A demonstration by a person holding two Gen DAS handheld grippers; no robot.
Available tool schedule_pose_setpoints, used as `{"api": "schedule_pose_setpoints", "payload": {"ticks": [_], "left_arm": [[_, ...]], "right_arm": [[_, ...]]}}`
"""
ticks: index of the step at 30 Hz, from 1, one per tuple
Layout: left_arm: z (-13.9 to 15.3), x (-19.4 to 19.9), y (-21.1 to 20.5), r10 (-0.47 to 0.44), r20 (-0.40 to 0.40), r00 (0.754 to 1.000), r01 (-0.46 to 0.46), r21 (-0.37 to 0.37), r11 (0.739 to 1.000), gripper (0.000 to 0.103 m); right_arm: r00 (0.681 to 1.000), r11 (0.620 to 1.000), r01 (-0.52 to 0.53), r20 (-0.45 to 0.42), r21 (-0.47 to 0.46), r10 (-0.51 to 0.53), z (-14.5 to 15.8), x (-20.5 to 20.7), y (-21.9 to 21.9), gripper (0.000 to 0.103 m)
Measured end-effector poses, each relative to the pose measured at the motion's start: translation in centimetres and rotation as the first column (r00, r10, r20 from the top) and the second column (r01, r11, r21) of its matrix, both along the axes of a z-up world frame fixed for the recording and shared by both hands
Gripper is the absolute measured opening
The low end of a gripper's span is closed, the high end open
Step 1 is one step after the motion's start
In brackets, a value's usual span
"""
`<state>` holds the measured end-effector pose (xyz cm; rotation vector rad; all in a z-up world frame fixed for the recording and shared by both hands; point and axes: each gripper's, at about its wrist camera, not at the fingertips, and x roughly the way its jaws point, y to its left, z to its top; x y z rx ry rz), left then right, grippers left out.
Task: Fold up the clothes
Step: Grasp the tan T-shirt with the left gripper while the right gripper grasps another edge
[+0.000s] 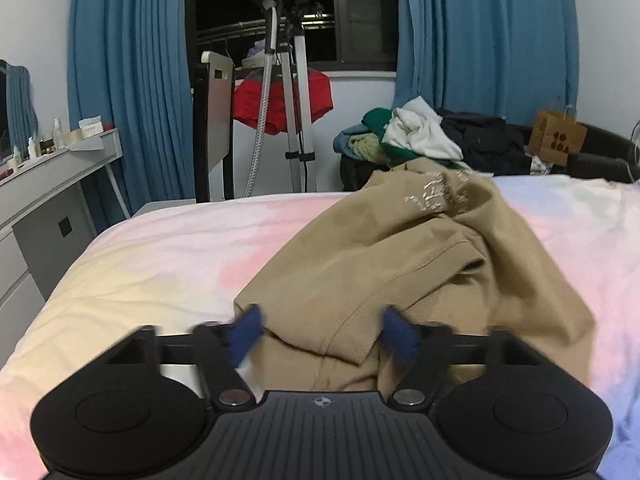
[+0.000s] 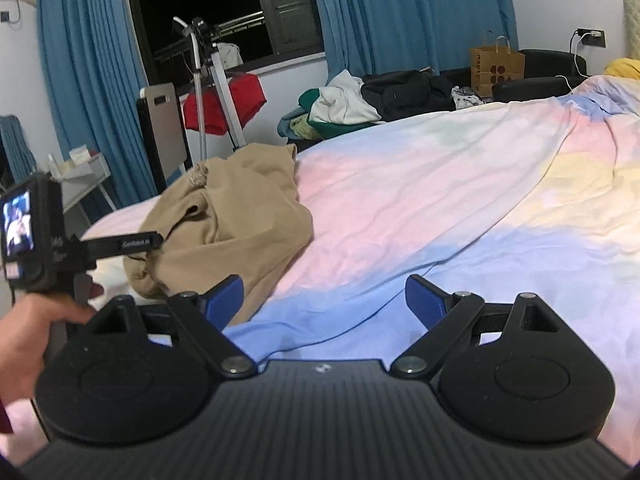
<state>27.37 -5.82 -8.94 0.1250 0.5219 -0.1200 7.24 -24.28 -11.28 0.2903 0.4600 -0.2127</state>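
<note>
A crumpled shirt [image 1: 420, 264] lay on the bed [image 1: 160, 256] near its foot. Behind the bed stood a garment steamer [image 1: 296, 120], a heap of clothes [image 1: 420, 136] to its right, and a paper bag [image 1: 556, 138] further right.

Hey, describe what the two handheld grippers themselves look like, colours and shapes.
Both are black plastic. The left gripper and right gripper each have a ribbed central body, two round side discs, silver pivot bolts, angled black link arms and blue finger pads. A small crosshair mark sits at the body's front edge.
</note>
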Motion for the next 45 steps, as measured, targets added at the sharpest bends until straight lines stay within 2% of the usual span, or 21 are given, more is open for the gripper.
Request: {"api": "schedule_pose_setpoints", "payload": {"ticks": [1, 2, 4, 8, 12, 14, 16, 20, 22, 24, 26, 29, 31, 34, 37, 39, 41, 43, 45], "left_arm": [[0.0, 0.1, 0.2, -0.003, 0.007, 1.0, 0.004, -0.021, 1.0, 0.026], [0.2, -0.1, 0.5, -0.012, 0.02, 1.0, 0.013, -0.049, 0.999, 0.017], [1.1, -1.2, 1.1, -0.036, 0.061, 0.997, 0.042, -0.088, 0.995, 0.013], [4.1, -4.9, 2.2, -0.096, 0.136, 0.986, 0.111, -0.109, 0.988, 0.011], [6.9, -9.7, 4.0, -0.116, 0.158, 0.981, 0.136, -0.128, 0.982, 0.01], [8.3, -12.3, 5.0, -0.118, 0.167, 0.979, 0.143, -0.146, 0.979, 0.01], [9.7, -14.9, 6.0, -0.12, 0.175, 0.977, 0.149, -0.164, 0.975, 0.01], [11.7, -20.2, 7.9, -0.139, 0.171, 0.975, 0.174, -0.215, 0.961, 0.01], [11.8, -22.3, 8.5, -0.153, 0.159, 0.975, 0.187, -0.223, 0.957, 0.01], [11.3, -23.5, 9.2, -0.16, 0.137, 0.978, 0.189, -0.23, 0.955, 0.01], [10.4, -23.9, 9.6, -0.178, 0.089, 0.98, 0.195, -0.231, 0.953, 0.01], [9.4, -23.6, 10.2, -0.19, 0.047, 0.981, 0.196, -0.225, 0.954, 0.01], [9.0, -23.5, 11.0, -0.189, 0.038, 0.981, 0.192, -0.239, 0.952, 0.01], [8.4, -22.7, 12.2, -0.18, 0.022, 0.984, 0.178, -0.283, 0.942, 0.01], [7.5, -21.6, 13.1, -0.163, -0.01, 0.987, 0.152, -0.306, 0.94, 0.011], [6.7, -20.5, 13.3, -0.157, -0.049, 0.986, 0.135, -0.312, 0.941, 0.011], [5.8, -19.1, 13.1, -0.155, -0.102, 0.983, 0.118, -0.296, 0.948, 0.011], [4.9, -17.9, 13.3, -0.147, -0.144, 0.979, 0.1, -0.289, 0.952, 0.011], [4.6, -17.3, 13.4, -0.141, -0.166, 0.976, 0.088, -0.29, 0.953, 0.011]], "right_arm": [[1.0, 1.0, -0.001, -0.005, -0.006, 0.001, -0.3, 0.3, 0.0, 0.089], [1.0, 1.0, -0.003, -0.015, -0.004, 0.003, -0.6, 0.6, 0.0, 0.089], [1.0, 1.0, -0.006, -0.027, 0.003, 0.006, -1.1, 1.1, 0.0, 0.089], [1.0, 1.0, -0.017, 0.002, -0.012, 0.017, -0.9, 1.0, 0.3, 0.089], [0.997, 0.991, -0.043, 0.061, -0.13, 0.051, -0.1, 0.6, 1.8, 0.089], [0.994, 0.987, -0.072, 0.067, -0.142, 0.082, 0.1, 0.6, 2.2, 0.089], [0.991, 0.985, -0.108, 0.059, -0.138, 0.117, 0.2, 0.4, 2.6, 0.089], [0.975, 0.975, -0.217, 0.035, -0.04, 0.218, 0.6, -0.6, 3.1, 0.089], [0.96, 0.959, -0.28, 0.027, 0.054, 0.279, 0.6, -1.4, 3.3, 0.089], [0.944, 0.94, -0.329, 0.035, 0.088, 0.327, 0.6, -2.1, 4.0, 0.089], [0.926, 0.923, -0.377, 0.055, 0.071, 0.374, 0.9, -2.8, 5.2, 0.089], [0.893, 0.895, -0.445, 0.075, -0.009, 0.444, 1.2, -3.2, 7.6, 0.088], [0.873, 0.876, -0.481, 0.064, -0.039, 0.483, 1.0, -2.8, 9.0, 0.078], [0.866, 0.866, -0.497, 0.017, -0.059, 0.499, -0.1, -0.9, 10.8, 0.071], [0.855, 0.853, -0.518, -0.023, -0.064, 0.518, -1.3, 0.9, 11.6, 0.07], [0.851, 0.846, -0.526, -0.05, -0.085, 0.523, -1.8, 1.7, 12.1, 0.062], [0.858, 0.854, -0.513, -0.077, -0.091, 0.507, -2.1, 2.3, 12.0, 0.032], [0.878, 0.876, -0.477, -0.082, -0.077, 0.471, -1.9, 2.3, 11.2, 0.018], [0.901, 0.899, -0.434, -0.058, -0.058, 0.431, -1.3, 2.2, 9.9, 0.016]]}}
